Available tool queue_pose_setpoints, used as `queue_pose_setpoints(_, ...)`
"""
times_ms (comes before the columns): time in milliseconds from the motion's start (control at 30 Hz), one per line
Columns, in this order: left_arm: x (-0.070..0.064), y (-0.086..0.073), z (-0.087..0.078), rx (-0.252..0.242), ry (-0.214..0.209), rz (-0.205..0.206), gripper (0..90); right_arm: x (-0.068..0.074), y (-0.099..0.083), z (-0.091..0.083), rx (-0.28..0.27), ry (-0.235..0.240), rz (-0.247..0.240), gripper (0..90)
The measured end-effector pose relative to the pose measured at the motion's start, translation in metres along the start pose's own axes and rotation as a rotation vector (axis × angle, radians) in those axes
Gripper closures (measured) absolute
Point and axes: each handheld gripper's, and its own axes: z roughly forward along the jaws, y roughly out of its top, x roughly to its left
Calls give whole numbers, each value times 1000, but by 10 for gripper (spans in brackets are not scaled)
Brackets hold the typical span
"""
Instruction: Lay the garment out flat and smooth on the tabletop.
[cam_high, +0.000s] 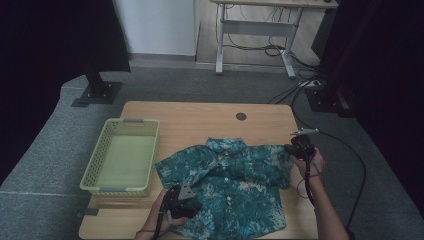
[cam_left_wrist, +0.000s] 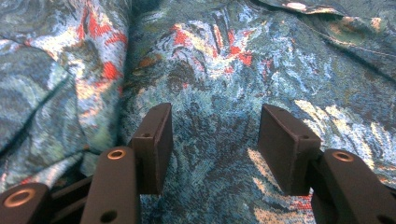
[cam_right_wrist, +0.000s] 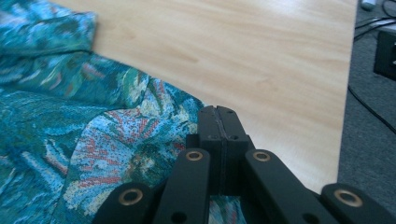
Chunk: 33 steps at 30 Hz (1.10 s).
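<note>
**Patterned shirt on table, a gripper at each side**

Left gripper (cam_left_wrist: 212, 149): jaws stood apart, pads hovering just above or resting on the shirt (cam_left_wrist: 224, 74) fabric, nothing pinched between them. In the high view this gripper (cam_high: 181, 201) sat over the shirt's lower hem, near the table's front edge, held by the person's left hand (cam_high: 161, 212).

Right gripper (cam_right_wrist: 218, 122): jaws pressed together; whether cloth lay caught between them could not be told, though the shirt's sleeve edge (cam_right_wrist: 140, 140) lay touching and just beside them. In the high view the right gripper (cam_high: 299, 146) was at the tip of the shirt's right sleeve, near the table's right edge, held by the right hand (cam_high: 312, 165).

Shirt (cam_high: 227, 182): short-sleeved, collared, buttoned, teal and blue print with red and pale flecks; laid front up, spread flat over the table's front-centre, collar toward the far edge. No label or writing legible.

Basket (cam_high: 95, 172): pale green, slotted walls, on the table's left side, just beside the shirt's left sleeve.

Table (cam_high: 200, 120): light wood, with a dark round grommet (cam_high: 241, 116) near the far edge.
</note>
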Motion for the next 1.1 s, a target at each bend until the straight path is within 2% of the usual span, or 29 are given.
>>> queue_pose_setpoints(200, -2, -2, -2, -1, -22, 17, 450, -12, 15, 13, -8, -48, 41, 890)
queue_pose_setpoints(267, -4, -3, -2, 1, -30, 28, 444, -17, 15, 19, 2, -55, 77, 865)
queue_pose_setpoints(333, -5, -3, -3, 0, -30, 30, 440, -19, 13, 23, 13, -58, 114, 660)
queue_pose_setpoints(367, -6, -3, -3, -2, -30, 31, 439, -19, 11, 23, 11, -43, 153, 601)
queue_pose_setpoints(400, -6, -3, -3, -3, -30, 30, 436, -15, 10, 19, -21, -28, 173, 587)
queue_pose_setpoints(467, -6, -3, -3, 2, -29, 28, 433, -1, 8, 8, -78, 22, 163, 539)
queue_pose_setpoints(567, -7, -2, -2, 5, -25, 25, 430, 25, 4, -7, -112, 98, 99, 508)
queue_pose_setpoints(667, -9, -3, -2, -5, -18, 16, 425, 65, -13, -26, -122, 183, -13, 487)
queue_pose_setpoints(700, -9, -4, -2, -6, -16, 14, 423, 77, -21, -31, -116, 196, -49, 485)
queue_pose_setpoints(800, -9, -2, -1, -8, -16, 8, 413, 107, -48, -41, -101, 246, -97, 486)
queue_pose_setpoints(933, -14, 1, 1, 1, 8, -9, 412, 126, -76, -33, -40, 287, -99, 484)
queue_pose_setpoints(1067, -30, -3, -3, 3, -1, 2, 409, 130, -92, -19, 12, 279, -79, 482)
queue_pose_setpoints(1100, -35, -5, -5, 5, -3, 4, 406, 130, -96, -18, 8, 273, -84, 484)
